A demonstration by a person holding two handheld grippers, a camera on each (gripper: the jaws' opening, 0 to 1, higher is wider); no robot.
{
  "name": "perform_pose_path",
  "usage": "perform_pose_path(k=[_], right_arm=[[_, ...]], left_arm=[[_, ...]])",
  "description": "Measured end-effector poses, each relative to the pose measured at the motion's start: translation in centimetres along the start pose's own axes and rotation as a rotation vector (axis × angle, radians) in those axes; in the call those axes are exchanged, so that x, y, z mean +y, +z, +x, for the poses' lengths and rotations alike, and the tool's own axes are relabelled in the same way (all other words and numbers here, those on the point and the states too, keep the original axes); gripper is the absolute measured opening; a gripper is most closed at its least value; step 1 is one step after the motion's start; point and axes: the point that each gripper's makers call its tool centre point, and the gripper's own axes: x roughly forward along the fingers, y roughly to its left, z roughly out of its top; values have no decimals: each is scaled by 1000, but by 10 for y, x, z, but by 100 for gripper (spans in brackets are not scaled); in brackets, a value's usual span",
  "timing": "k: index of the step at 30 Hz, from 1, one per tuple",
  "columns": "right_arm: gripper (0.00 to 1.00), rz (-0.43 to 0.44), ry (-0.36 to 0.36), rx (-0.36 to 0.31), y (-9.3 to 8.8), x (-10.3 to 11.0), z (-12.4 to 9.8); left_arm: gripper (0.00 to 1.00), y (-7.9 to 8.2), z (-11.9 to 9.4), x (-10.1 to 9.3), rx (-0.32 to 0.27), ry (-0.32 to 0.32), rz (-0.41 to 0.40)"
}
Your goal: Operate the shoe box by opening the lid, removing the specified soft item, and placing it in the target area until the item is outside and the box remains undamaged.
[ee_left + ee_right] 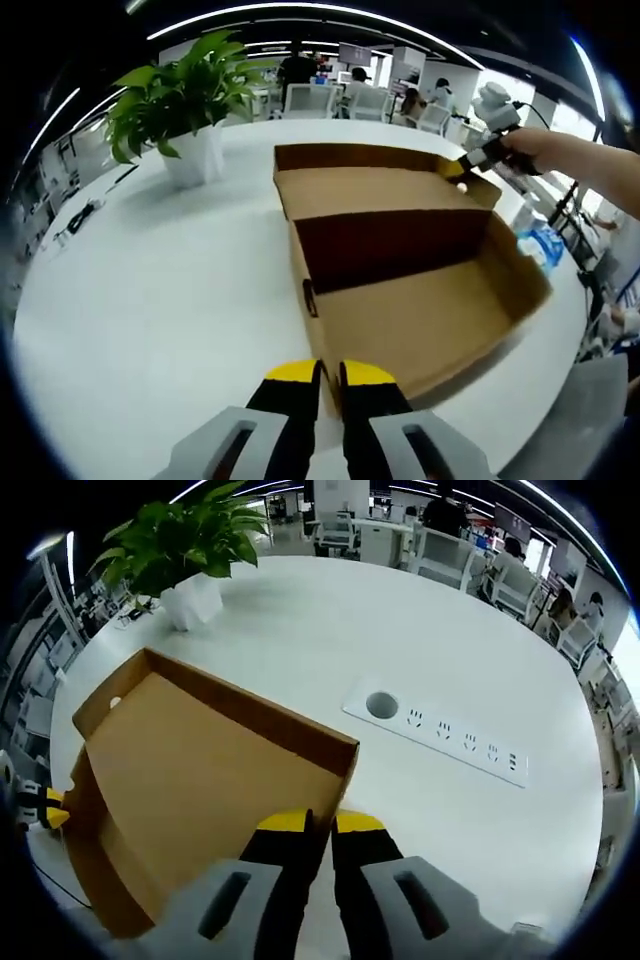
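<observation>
Shoe box [400,270] lay open on white bench [150,290]; left claw [331,375] pressed together at its near wall, right claw [320,825] pinching lid [190,770] edge.

Bright, even overhead strip lighting, soft shadows, strong fisheye bending toward edges.

A large white tabletop [300,630] carries a green plant in a white pot [185,110] and a built-in socket strip [440,730]. Behind are white office chairs [310,100], seated people and long ceiling lights
</observation>
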Motion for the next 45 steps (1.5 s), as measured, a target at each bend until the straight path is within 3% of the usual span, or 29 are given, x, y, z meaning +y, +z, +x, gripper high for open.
perform_pose_path(k=[17,30,45], right_arm=[[4,-4,0,-120,22,6,-27],[4,3,16,-232,18,10,-49],[4,8,38,-317,20,20,-67]], left_arm=[[5,-1,-1,3,2,56,-15],[3,-1,-2,4,5,147,-40],[2,-2,-2,6,7,201,-108]])
